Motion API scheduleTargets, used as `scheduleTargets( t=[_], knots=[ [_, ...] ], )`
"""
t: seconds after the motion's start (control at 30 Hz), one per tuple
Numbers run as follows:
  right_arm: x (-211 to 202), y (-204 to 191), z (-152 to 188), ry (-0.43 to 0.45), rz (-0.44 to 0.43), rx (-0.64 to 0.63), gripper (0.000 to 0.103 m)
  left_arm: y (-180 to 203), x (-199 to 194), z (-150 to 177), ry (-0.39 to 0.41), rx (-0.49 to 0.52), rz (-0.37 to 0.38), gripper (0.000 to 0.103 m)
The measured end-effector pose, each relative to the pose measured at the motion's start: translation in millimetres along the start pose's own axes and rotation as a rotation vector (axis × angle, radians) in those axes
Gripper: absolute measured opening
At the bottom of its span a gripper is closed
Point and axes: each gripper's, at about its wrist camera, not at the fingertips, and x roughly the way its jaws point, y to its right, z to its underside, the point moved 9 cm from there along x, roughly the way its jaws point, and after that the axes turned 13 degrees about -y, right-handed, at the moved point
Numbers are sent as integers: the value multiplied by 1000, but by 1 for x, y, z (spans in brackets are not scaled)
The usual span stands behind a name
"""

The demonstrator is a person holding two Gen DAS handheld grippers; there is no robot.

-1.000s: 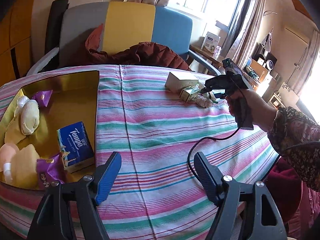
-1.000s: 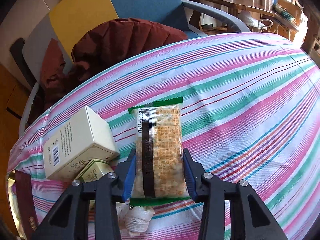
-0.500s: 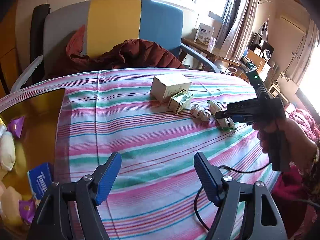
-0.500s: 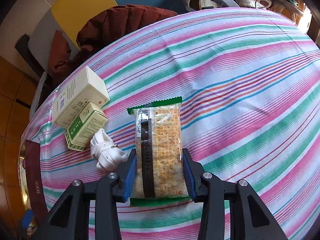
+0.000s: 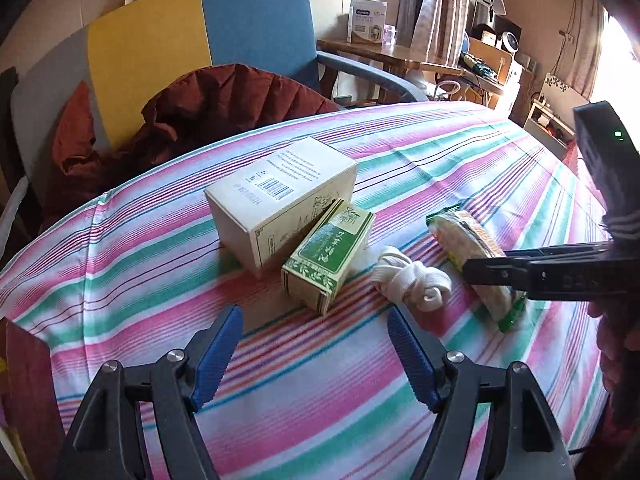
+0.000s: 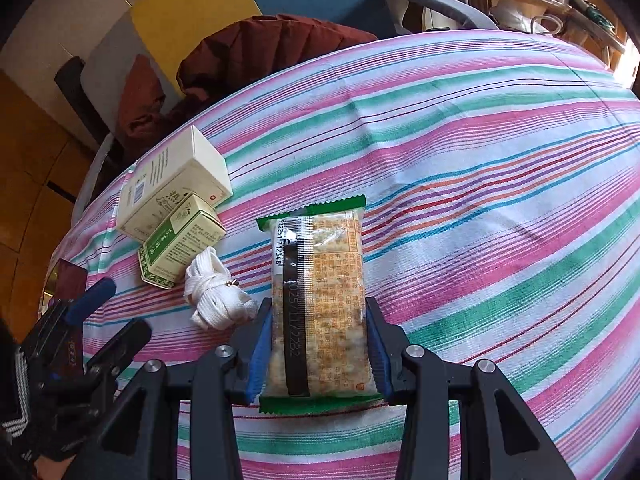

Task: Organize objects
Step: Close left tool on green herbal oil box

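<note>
My right gripper (image 6: 318,346) is shut on a green-edged cracker packet (image 6: 320,300), held just over the striped tablecloth; the packet also shows in the left wrist view (image 5: 472,256), with the right gripper (image 5: 480,270) on it. My left gripper (image 5: 316,350) is open and empty, facing a green tea box (image 5: 328,254), a cream carton (image 5: 280,196) behind it and a white knotted cord (image 5: 412,284) to the right. In the right wrist view the green box (image 6: 180,240), the carton (image 6: 172,184) and the cord (image 6: 218,294) lie left of the packet.
A dark red jacket (image 5: 192,120) lies on a grey, yellow and blue armchair (image 5: 200,40) behind the table. The dark red wall of a box (image 5: 24,392) stands at the left edge. My left gripper (image 6: 104,312) shows at the lower left of the right wrist view.
My left gripper swung right, away from the gold-lined box, and closed in on the green box and carton. My right gripper drew the cracker packet back from the boxes, still gripped.
</note>
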Motion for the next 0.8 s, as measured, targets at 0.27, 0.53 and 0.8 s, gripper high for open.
scheduleTargets(
  t=[0.27,0.53,0.8],
  knots=[
    [-7,7,5,-17,-21,14,43,5,17,-21,29,43,16,66],
    [-7,8,5,-19,-39,26,43,14,28,-17,15,74,50,35],
    [-9,8,6,-11,-17,7,43,14,11,18,43,67,22,33]
  ],
)
